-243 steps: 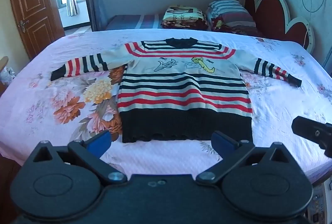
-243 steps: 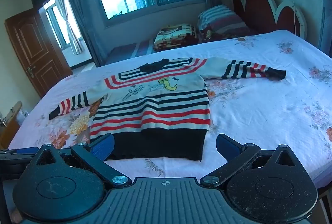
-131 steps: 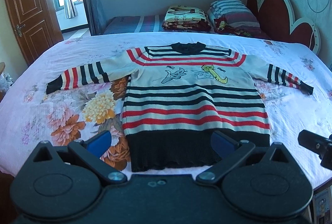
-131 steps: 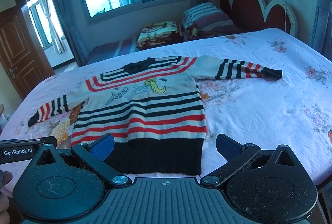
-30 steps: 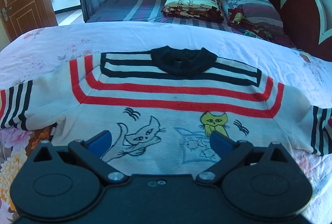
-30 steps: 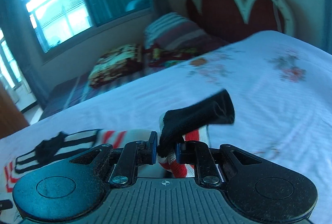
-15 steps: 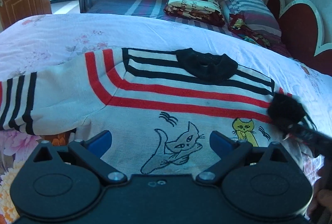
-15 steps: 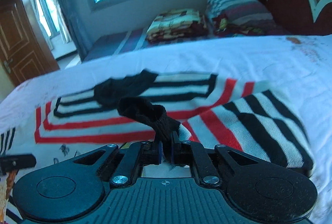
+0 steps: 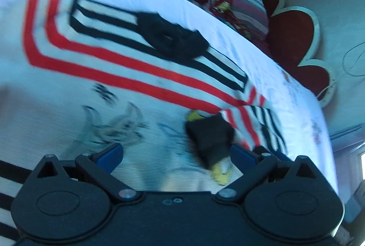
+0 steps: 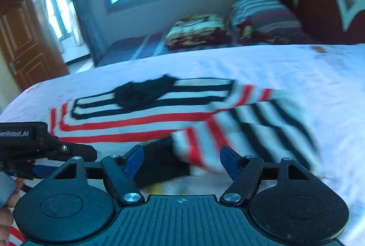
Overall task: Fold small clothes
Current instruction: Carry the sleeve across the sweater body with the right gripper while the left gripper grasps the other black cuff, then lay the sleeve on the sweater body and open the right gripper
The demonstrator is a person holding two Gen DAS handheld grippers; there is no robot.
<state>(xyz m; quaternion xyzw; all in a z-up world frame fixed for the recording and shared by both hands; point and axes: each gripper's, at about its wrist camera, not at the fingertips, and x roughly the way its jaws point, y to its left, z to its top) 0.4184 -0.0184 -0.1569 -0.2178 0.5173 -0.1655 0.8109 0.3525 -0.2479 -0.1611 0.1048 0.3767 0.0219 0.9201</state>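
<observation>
A striped child's sweater (image 9: 114, 72) with a black collar (image 9: 173, 38) and cat drawings lies flat on the bed. Its right sleeve (image 10: 246, 123) is folded in over the chest, with the black cuff (image 9: 211, 136) lying on the front. My right gripper (image 10: 181, 160) is open, its blue pads on either side of the cuff (image 10: 159, 161), which lies loose on the sweater. My left gripper (image 9: 175, 154) is open and empty, low over the sweater's chest near the cuff. It also shows at the left of the right wrist view (image 10: 45, 148).
The bed has a white floral sheet (image 10: 296, 68). Folded blankets and pillows (image 10: 228, 24) lie behind it by a red scalloped headboard (image 9: 294, 38). A wooden door (image 10: 25, 40) stands at the far left.
My right gripper has opened and let the cuff drop onto the sweater's front. My left gripper has swung closer and tilted over the chest.
</observation>
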